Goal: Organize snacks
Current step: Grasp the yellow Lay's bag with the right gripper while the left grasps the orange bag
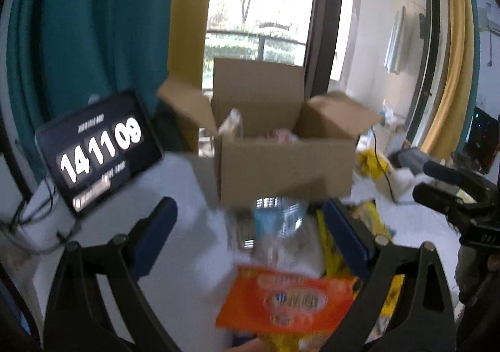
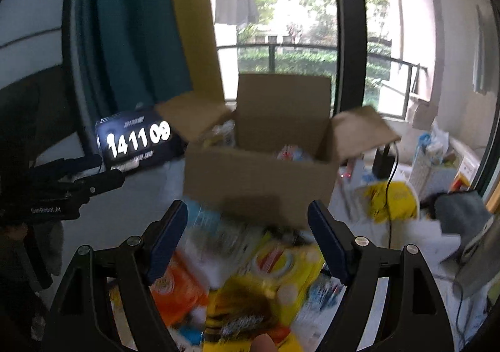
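Both the left gripper (image 1: 250, 227) and right gripper (image 2: 248, 239) hang wide apart and empty above a blurred heap of snack packets (image 2: 250, 274) on the table, just before an open cardboard box (image 1: 284, 161) holding a few packets. This looks like the picking stage; next, one gripper must settle around a single packet, such as the orange packet (image 1: 287, 302), and close.

one cardboard box (image 1: 286, 164), one clock screen (image 1: 100, 148), two grippers, one orange snack bag (image 1: 286, 302), a few yellow packets (image 2: 281, 270); can't count those through the blur.
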A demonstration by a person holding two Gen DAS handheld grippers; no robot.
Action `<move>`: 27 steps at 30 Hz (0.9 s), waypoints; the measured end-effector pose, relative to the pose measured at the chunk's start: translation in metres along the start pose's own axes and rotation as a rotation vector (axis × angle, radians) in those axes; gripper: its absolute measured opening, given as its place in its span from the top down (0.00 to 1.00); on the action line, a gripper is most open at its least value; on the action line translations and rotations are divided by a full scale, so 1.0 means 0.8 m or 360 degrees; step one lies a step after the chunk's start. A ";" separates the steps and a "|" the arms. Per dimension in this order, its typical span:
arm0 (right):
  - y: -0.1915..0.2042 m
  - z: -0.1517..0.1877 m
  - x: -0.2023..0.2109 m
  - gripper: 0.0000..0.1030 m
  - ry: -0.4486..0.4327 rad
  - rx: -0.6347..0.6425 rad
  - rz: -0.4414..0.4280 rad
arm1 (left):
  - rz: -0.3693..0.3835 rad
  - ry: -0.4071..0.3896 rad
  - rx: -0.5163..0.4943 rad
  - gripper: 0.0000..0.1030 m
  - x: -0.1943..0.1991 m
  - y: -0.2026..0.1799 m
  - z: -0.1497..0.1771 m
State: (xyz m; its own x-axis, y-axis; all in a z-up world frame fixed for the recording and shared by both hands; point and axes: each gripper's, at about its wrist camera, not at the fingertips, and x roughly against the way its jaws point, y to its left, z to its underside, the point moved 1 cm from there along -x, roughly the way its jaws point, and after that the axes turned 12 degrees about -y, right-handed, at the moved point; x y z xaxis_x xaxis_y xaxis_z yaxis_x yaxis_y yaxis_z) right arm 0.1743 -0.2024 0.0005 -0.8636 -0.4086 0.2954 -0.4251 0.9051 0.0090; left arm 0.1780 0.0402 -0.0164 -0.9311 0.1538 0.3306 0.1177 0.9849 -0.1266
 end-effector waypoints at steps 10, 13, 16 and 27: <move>-0.021 0.061 -0.007 0.20 0.0151 -0.0148 0.0080 | -0.0056 0.0322 0.0183 0.07 -0.020 0.046 0.094; -0.026 0.084 -0.017 0.20 0.0210 -0.0176 0.0096 | -0.0030 0.0423 0.0229 0.07 -0.035 0.052 0.111; -0.033 0.102 -0.029 0.20 0.0258 -0.0179 0.0167 | 0.0000 0.0526 0.0250 0.07 -0.052 0.049 0.126; -0.032 0.136 -0.057 0.20 0.0372 -0.0171 0.0155 | 0.0326 0.0704 0.0386 0.07 -0.097 0.007 0.123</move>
State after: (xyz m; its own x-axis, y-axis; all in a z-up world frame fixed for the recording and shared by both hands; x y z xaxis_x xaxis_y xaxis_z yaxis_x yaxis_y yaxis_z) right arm 0.1948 -0.2195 -0.1171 -0.8076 -0.2922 0.5122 -0.3013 0.9511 0.0674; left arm 0.2172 0.0259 -0.1347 -0.6573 0.4105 0.6320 0.1497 0.8930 -0.4243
